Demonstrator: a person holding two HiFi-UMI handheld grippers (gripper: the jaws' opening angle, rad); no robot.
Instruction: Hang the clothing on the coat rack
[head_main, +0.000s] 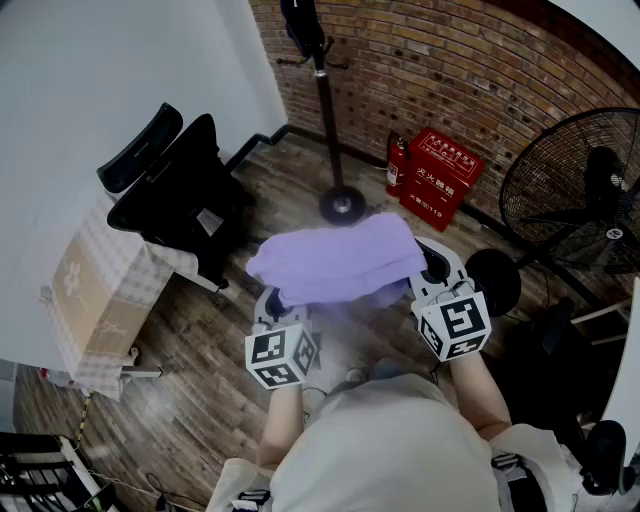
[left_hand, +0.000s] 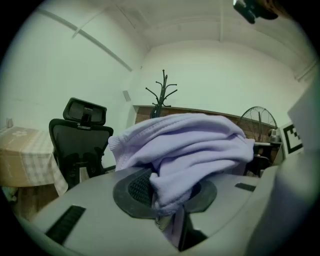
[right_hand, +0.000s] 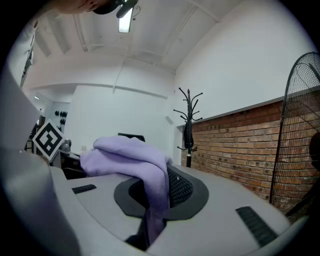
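- Wooden floor (head_main: 190, 410): open ground lies between me and the corner, so I judge the way to the target unobstructed.
- Coat rack (head_main: 322, 110): it stands upright on its round base by the brick wall (head_main: 470, 70), well ahead of both claws. One dark item already hangs on it, and the upper hooks look free in the right gripper view.
- Office chair (head_main: 180, 190) and fan (head_main: 585, 195): one on either side of the path, both clear of the load.
- Purple clothing (head_main: 340, 260): it is bunched and slung between the two claws, off the floor and well apart from the rack. Holding it at two places keeps it gathered for carrying. It has not been hung.
- Left claw (left_hand: 169, 196): closed down on a thick fold of the clothing, the pads parted only by the cloth, and tipped slightly downward.
- Right claw (right_hand: 155, 195): pinched nearly together on a thinner fold, held level, with the cloth draped over its top.
- Judgement: this is the carrying stage. The next step is to bring the load to a hook.
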